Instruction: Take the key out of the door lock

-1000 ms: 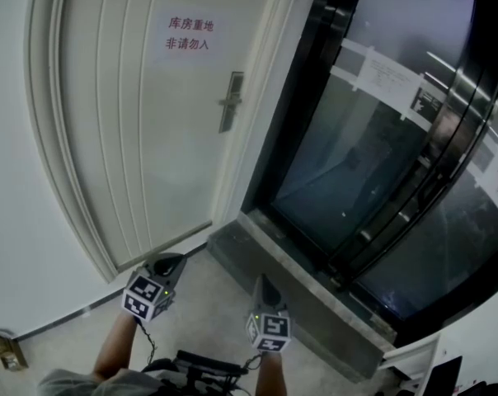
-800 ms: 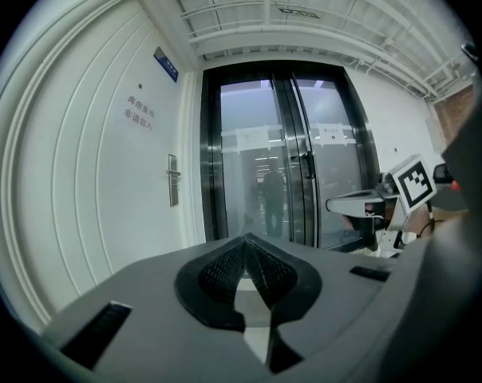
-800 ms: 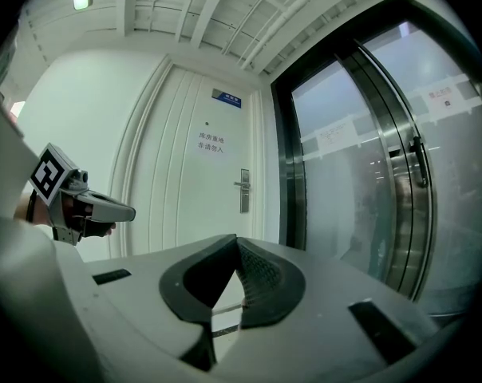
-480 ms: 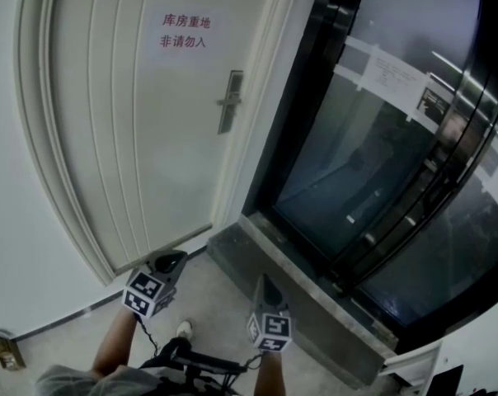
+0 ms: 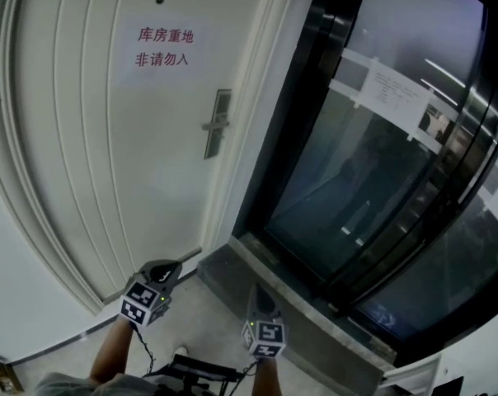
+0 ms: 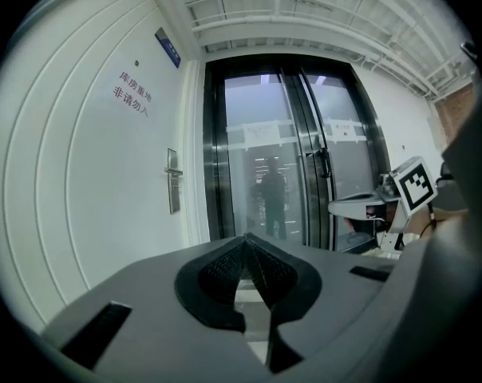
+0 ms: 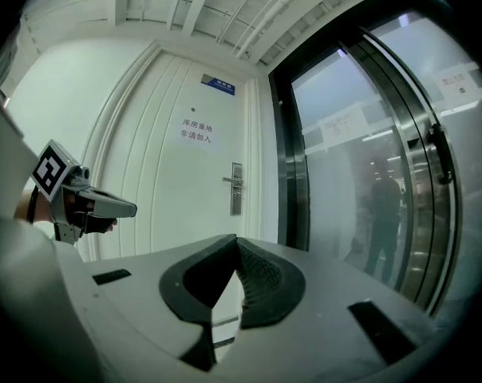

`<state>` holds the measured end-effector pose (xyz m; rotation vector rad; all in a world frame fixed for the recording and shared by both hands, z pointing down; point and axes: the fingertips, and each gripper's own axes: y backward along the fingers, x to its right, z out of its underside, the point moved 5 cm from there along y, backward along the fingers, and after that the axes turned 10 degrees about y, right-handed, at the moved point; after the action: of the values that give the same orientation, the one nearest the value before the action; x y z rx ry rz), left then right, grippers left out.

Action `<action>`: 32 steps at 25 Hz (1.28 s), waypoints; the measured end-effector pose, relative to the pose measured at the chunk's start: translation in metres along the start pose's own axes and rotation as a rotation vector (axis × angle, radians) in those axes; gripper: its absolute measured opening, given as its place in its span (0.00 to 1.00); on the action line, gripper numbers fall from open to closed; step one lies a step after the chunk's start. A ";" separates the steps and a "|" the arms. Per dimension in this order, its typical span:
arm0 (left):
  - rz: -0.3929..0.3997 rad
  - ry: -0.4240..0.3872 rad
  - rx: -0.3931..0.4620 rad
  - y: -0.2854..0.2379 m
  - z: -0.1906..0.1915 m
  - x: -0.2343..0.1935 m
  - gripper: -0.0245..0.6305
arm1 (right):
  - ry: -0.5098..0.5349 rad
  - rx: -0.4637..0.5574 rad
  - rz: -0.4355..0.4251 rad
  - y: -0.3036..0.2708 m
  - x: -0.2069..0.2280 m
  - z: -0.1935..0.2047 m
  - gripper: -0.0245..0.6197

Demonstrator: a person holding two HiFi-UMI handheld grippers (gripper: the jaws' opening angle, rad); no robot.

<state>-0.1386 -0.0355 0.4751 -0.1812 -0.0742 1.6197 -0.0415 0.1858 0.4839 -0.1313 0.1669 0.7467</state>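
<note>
The white door (image 5: pixel 109 155) carries a metal lock plate with a lever handle (image 5: pixel 217 122), also in the left gripper view (image 6: pixel 173 180) and the right gripper view (image 7: pixel 236 188). The key is too small to make out in any view. My left gripper (image 5: pixel 176 265) hangs low near the door's bottom corner, far below the lock, shut and empty (image 6: pixel 242 239). Beside it over the floor, my right gripper (image 5: pixel 258 288) is shut and empty too (image 7: pixel 235 239). Both point toward the door and stand well apart from it.
A paper sign with red characters (image 5: pixel 162 46) is stuck above the lock. Right of the door frame stand dark glass sliding doors (image 5: pixel 373 163) behind a raised stone threshold (image 5: pixel 298 304). A person's reflection (image 6: pixel 271 198) shows in the glass.
The view has come closer to the door: the sign and lock plate now look larger and sit further left and lower. Both grippers stay low and shut, shifted slightly down.
</note>
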 end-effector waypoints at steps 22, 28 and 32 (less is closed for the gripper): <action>-0.025 -0.003 0.039 -0.141 -0.048 -0.137 0.04 | 0.032 0.031 -0.024 -0.204 0.032 -0.023 0.05; -0.050 -0.004 0.035 -0.171 -0.051 -0.154 0.04 | 0.013 0.041 -0.048 -0.245 0.045 -0.018 0.05; -0.079 -0.007 0.044 -0.204 -0.056 -0.167 0.04 | 0.023 0.060 -0.073 -0.285 0.064 -0.013 0.05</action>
<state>0.0791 -0.1936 0.4643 -0.1377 -0.0506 1.5415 0.1985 0.0191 0.4748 -0.0888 0.2054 0.6672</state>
